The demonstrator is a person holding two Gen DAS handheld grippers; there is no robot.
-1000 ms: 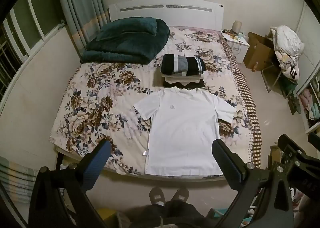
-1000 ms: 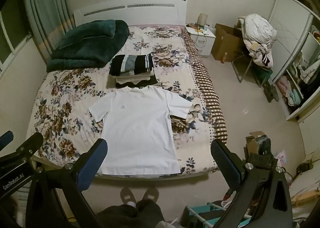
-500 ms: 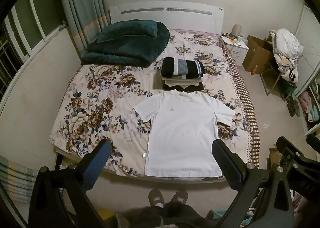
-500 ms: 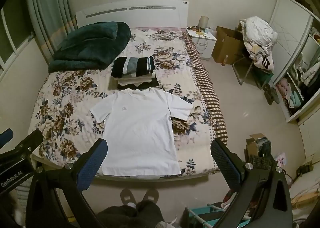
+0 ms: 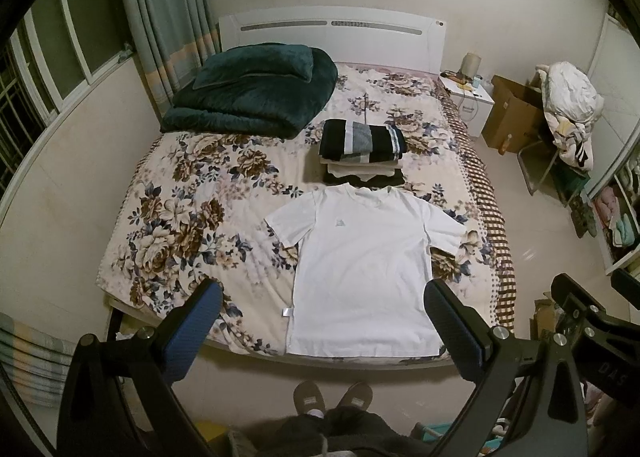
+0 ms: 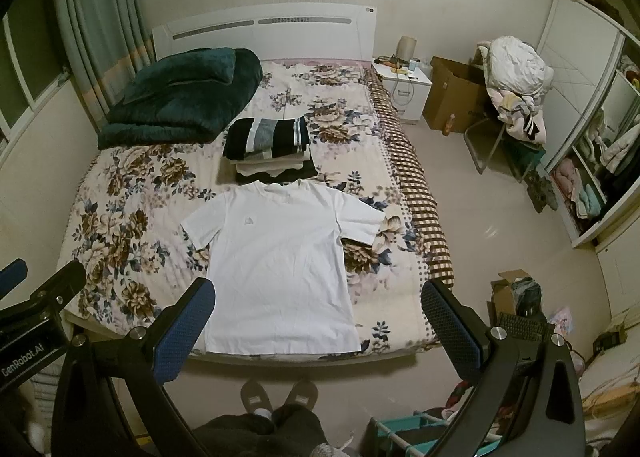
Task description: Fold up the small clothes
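Observation:
A white T-shirt (image 5: 364,261) lies flat, front up, on the near part of the floral bed (image 5: 192,225), its hem at the bed's front edge; it also shows in the right wrist view (image 6: 276,257). Behind its collar stands a stack of folded clothes (image 5: 362,151) topped by a black and grey striped piece, seen too in the right wrist view (image 6: 270,147). My left gripper (image 5: 322,327) is open and empty, held high above the bed's front edge. My right gripper (image 6: 318,327) is open and empty at the same height, to the right of the left one.
A dark green folded blanket (image 5: 256,91) lies at the bed's far left. A white nightstand (image 6: 404,91), a cardboard box (image 6: 456,99) and a chair piled with laundry (image 6: 516,97) stand to the right. My slippered feet (image 5: 332,397) stand at the bed's front.
Both grippers have drawn back and up a little, so the bed and shirt sit slightly lower and smaller in view. The shirt and stack have not moved.

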